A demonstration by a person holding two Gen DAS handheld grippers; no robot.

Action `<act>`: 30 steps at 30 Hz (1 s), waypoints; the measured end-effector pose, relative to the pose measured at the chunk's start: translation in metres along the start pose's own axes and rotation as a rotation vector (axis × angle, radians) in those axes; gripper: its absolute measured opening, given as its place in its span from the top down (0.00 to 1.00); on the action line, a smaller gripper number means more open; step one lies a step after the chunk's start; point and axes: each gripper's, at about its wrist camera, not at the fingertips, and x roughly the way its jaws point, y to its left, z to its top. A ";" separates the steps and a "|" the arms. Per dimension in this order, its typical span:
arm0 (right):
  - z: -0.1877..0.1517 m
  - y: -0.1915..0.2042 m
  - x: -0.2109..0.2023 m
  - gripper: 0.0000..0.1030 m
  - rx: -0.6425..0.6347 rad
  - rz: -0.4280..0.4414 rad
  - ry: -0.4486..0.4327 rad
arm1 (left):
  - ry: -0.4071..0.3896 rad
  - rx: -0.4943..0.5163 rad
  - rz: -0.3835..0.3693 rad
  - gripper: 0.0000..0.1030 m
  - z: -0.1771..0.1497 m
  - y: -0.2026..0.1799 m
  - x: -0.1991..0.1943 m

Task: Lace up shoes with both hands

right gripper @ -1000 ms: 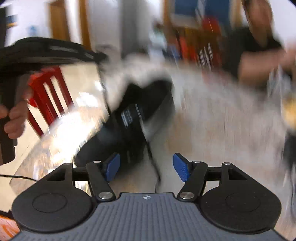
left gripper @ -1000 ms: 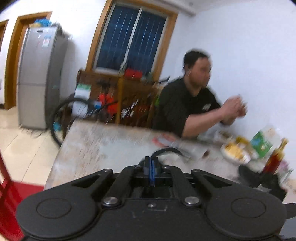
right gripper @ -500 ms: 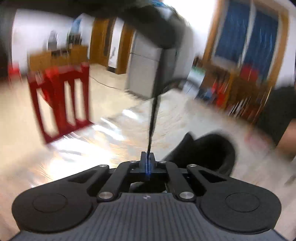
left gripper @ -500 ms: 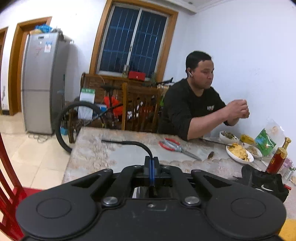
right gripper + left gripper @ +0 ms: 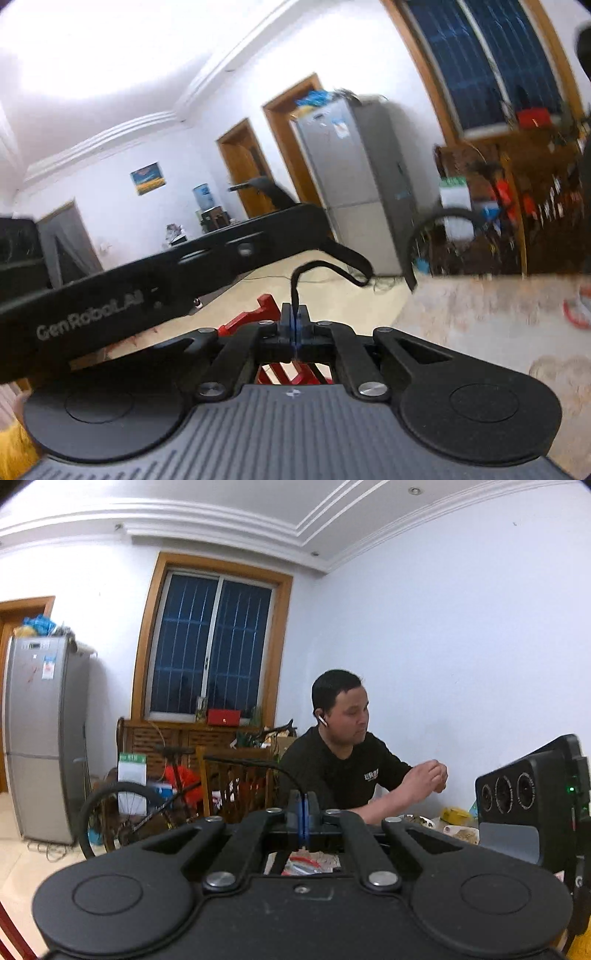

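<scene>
My left gripper (image 5: 303, 814) is shut on a black shoelace (image 5: 243, 762), whose free end arches up and to the left from the pads. In the right wrist view my right gripper (image 5: 294, 326) is likewise shut on a black lace (image 5: 328, 266) that rises from the pads and curls to the right. Both are held high and point out into the room, side by side. The left tool's black casing (image 5: 147, 291) crosses the right wrist view from the left. No shoe shows in either view.
A person in a black shirt (image 5: 343, 771) sits eating at the far side of the cloth-covered table (image 5: 480, 317), with bowls of food (image 5: 458, 830) nearby. Red-handled scissors (image 5: 576, 310) lie on it. A red chair (image 5: 266, 306), a fridge (image 5: 40, 738) and a bicycle (image 5: 122, 812) stand around.
The right gripper went from open over the black shoe to shut on the lace. Both grippers have risen, so the shoe and most of the table have dropped out of view.
</scene>
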 end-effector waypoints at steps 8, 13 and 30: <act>-0.018 -0.004 0.030 0.92 -0.110 -0.045 0.169 | 0.057 -0.024 0.074 0.98 -0.018 0.009 0.006; -0.056 -0.019 0.025 0.43 -0.125 -0.253 0.164 | 0.184 -0.092 0.318 0.93 -0.054 0.066 0.018; -0.174 -0.053 -0.007 0.38 0.114 -0.490 0.489 | 0.733 -0.171 0.185 0.55 -0.187 0.131 0.051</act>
